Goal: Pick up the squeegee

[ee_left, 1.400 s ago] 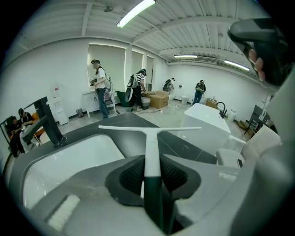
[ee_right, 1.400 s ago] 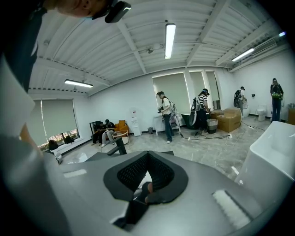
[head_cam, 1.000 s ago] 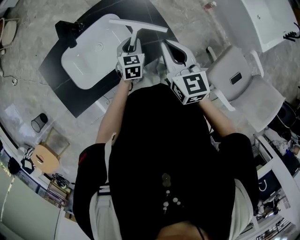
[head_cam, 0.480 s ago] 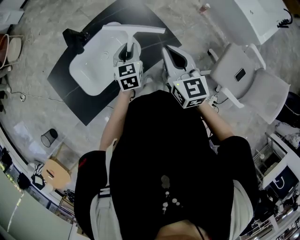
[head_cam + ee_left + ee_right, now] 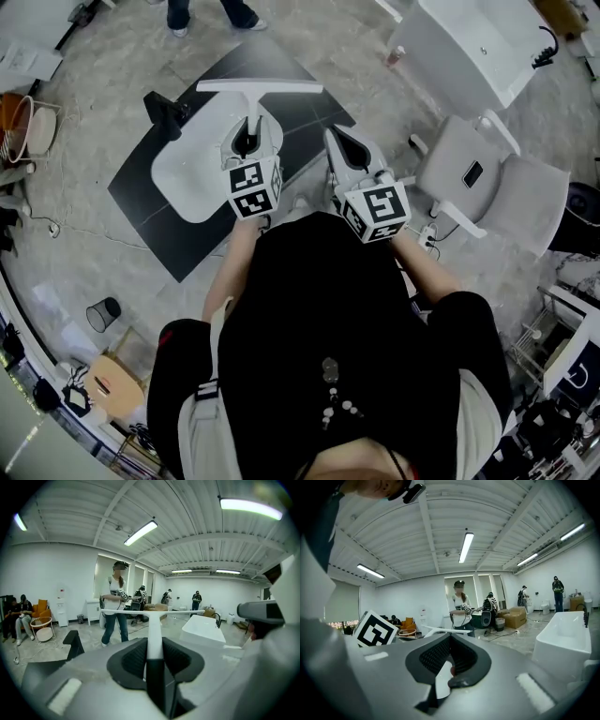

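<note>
Nearest in the head view, the person's black top (image 5: 328, 309) fills the lower middle, both forearms reaching away from it; the left gripper (image 5: 249, 141) and the right gripper (image 5: 339, 142) are held side by side, close but apart, each with its marker cube toward the person; the left gripper's jaws are clamped on the squeegee (image 5: 258, 87), pinching its handle from both sides; in the left gripper view the dark lower part of the handle sits deep between the two pads, and the white stem runs straight out past the fingertips to the long white blade, which lies crosswise and level, well beyond the jaws; the squeegee is in the air over a white bathtub (image 5: 183, 164), touching nothing but the pads; the right gripper's jaws are drawn together at the tips with nothing between them; the squeegee lies to their left, its blade showing beyond the left jaw in the right gripper view; under the tub lies a black mat (image 5: 141, 211) on the grey floor (image 5: 84, 122); a small dark waste bin (image 5: 105, 313) sits on the floor at near left; to the right stands a pale chair (image 5: 487, 178), and farther off a second white tub (image 5: 469, 47); farthest, in the left gripper view, a standing person (image 5: 115, 616) in a white top, with more people behind.
</note>
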A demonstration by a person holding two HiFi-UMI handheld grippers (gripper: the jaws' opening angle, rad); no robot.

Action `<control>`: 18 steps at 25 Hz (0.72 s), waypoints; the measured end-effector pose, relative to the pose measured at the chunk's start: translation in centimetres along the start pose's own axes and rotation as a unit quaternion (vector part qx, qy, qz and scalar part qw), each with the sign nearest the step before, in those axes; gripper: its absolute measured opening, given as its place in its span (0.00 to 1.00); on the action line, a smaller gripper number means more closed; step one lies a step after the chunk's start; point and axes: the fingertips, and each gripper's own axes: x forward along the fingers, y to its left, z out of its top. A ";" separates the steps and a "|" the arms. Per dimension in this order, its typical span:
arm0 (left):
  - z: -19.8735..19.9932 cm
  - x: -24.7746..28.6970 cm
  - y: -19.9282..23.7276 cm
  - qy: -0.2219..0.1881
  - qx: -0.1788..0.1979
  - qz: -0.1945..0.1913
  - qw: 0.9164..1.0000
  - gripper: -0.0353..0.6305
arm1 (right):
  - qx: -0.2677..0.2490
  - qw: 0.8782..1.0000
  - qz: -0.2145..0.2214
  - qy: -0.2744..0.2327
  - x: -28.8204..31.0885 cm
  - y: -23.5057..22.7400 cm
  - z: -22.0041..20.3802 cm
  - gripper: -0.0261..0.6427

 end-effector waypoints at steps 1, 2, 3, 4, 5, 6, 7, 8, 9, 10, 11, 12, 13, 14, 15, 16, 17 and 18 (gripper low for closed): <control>0.6 -0.4 -0.1 -0.007 0.002 -0.001 1.000 0.20 | -0.003 1.000 0.001 -0.005 -0.3 0.2 0.4 0.04; 1.3 -0.8 -0.2 -0.014 0.005 -0.001 1.000 0.20 | -0.005 1.000 0.002 -0.009 -0.5 0.3 0.7 0.04; 1.9 -1.1 -0.4 -0.021 0.008 -0.001 1.000 0.20 | -0.007 1.000 0.003 -0.014 -0.7 0.4 1.1 0.04; 2.6 -1.5 -0.5 -0.028 0.011 -0.002 1.000 0.20 | -0.008 1.000 0.003 -0.019 -0.9 0.5 1.6 0.04; 3.2 -1.8 -0.6 -0.033 0.012 -0.002 0.999 0.20 | -0.010 1.000 0.004 -0.025 -1.0 0.6 2.1 0.04; 3.8 -2.1 -0.7 -0.038 0.014 -0.003 0.999 0.20 | -0.011 0.999 0.004 -0.031 -1.1 0.6 2.6 0.04; 4.4 -2.3 -0.8 -0.042 0.015 -0.003 0.999 0.20 | -0.013 0.999 0.003 -0.036 -1.2 0.7 3.2 0.04; 4.9 -2.6 -0.8 -0.046 0.016 -0.003 0.999 0.20 | -0.014 0.999 0.003 -0.042 -1.3 0.8 3.7 0.04; 5.3 -2.9 -0.9 -0.049 0.017 -0.003 0.999 0.20 | -0.015 0.999 0.003 -0.047 -1.5 0.8 4.1 0.04; 5.7 -3.3 -1.0 -0.052 0.017 -0.003 0.999 0.20 | -0.016 0.999 0.003 -0.051 -1.7 1.0 4.5 0.04; 6.0 -3.6 -1.0 -0.055 0.017 -0.003 0.998 0.20 | -0.017 0.998 0.004 -0.055 -1.8 1.1 4.8 0.04; 6.4 -3.9 -1.0 -0.058 0.016 -0.003 0.998 0.20 | -0.018 0.998 0.004 -0.059 -2.0 1.2 5.1 0.04; 6.8 -4.1 -0.9 -0.062 0.016 -0.002 0.998 0.20 | -0.019 0.998 0.004 -0.063 -2.1 1.3 5.4 0.04; 7.1 -4.3 -1.0 -0.066 0.017 -0.002 0.998 0.20 | -0.021 0.998 0.005 -0.066 -2.2 1.4 5.6 0.04; 7.5 -4.4 -1.0 -0.070 0.019 -0.001 0.997 0.20 | -0.023 0.997 0.006 -0.069 -2.2 1.4 5.8 0.04; 7.7 -4.5 -1.0 -0.074 0.021 0.000 0.997 0.20 | -0.024 0.997 0.007 -0.071 -2.3 1.5 6.0 0.04; 8.0 -4.7 -1.1 -0.077 0.022 0.000 0.997 0.20 | -0.025 0.997 0.009 -0.074 -2.4 1.5 6.2 0.04; 8.2 -4.9 -1.1 -0.080 0.022 0.000 0.997 0.20 | -0.025 0.997 0.011 -0.076 -2.4 1.6 6.4 0.04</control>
